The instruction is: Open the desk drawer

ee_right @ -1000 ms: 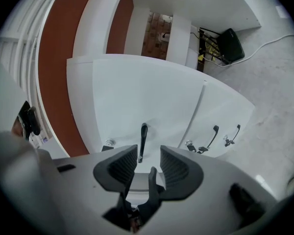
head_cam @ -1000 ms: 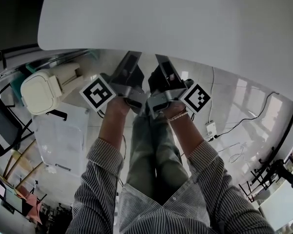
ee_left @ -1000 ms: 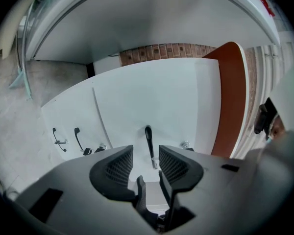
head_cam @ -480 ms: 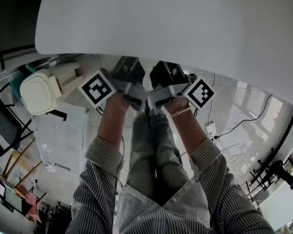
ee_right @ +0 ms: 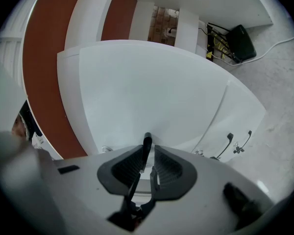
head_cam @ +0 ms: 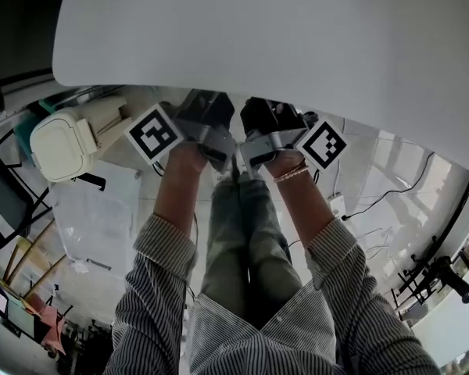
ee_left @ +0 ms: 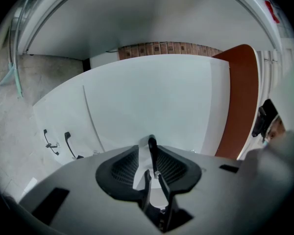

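left tongs [ee_left: 148,155]: jaws have just been closing, small gap on one side | between jaws: thin black handle [ee_left: 152,144], upright | behind: white drawer front [ee_left: 152,97]

head: steeply down | gripper views: close — both face white panel [ee_left: 152,97]

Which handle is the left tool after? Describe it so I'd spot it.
Under the white desktop hangs a broad white drawer front. Low on it, a slim black handle runs between the jaws of the left tool, which have just been closing around it. The two black handles on the neighbouring white panel have no tool on them.
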The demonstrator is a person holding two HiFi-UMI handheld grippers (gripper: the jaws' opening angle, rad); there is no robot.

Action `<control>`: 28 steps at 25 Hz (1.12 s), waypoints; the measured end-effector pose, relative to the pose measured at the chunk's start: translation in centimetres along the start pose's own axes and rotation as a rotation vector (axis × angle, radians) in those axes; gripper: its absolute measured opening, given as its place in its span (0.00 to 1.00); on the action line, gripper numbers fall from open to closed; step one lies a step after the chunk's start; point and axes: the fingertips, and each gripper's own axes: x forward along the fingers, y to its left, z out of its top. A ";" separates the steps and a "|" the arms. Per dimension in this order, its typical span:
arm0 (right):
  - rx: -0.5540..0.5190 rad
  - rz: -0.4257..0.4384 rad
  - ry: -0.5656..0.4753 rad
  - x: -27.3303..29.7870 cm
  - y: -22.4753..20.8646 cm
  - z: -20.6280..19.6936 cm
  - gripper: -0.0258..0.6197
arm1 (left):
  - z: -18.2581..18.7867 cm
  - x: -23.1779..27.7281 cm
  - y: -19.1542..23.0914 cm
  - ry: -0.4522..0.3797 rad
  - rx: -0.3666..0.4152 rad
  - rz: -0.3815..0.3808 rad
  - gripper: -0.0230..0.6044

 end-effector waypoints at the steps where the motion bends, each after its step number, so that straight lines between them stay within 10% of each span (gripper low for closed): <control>1: -0.008 0.004 0.000 0.0 0.1 0.0 0.15 | 0.0 0.1 -0.1 -0.001 0.002 -0.010 0.22; 28: 0.078 0.031 -0.020 -0.9 0.6 -0.8 0.10 | -0.6 -1.1 -1.1 -0.008 -0.043 -0.074 0.10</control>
